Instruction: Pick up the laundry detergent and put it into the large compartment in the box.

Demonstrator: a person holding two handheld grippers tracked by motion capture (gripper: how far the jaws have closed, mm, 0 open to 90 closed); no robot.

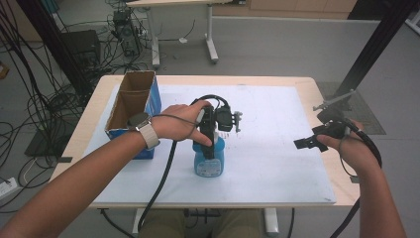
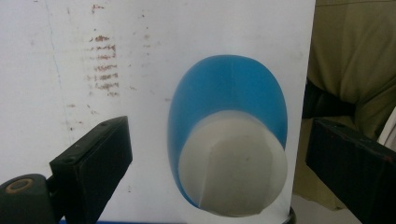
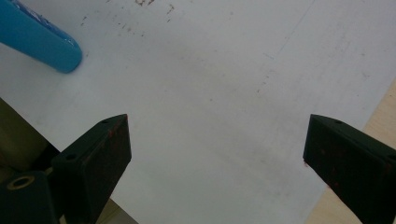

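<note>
A blue bottle with a white cap stands upright near the front middle of the white board. My left gripper points straight down over it. In the left gripper view the blue bottle sits between the open jaws of the left gripper, and neither jaw touches it. My right gripper hovers open over the board's right edge with nothing in it. In the right gripper view the right gripper faces bare board, with the bottle lying across the top left corner.
An open cardboard box with blue sides stands at the table's left edge, beside my left forearm. The wooden table edge runs just right of the board. Cables and another table's legs are on the floor beyond.
</note>
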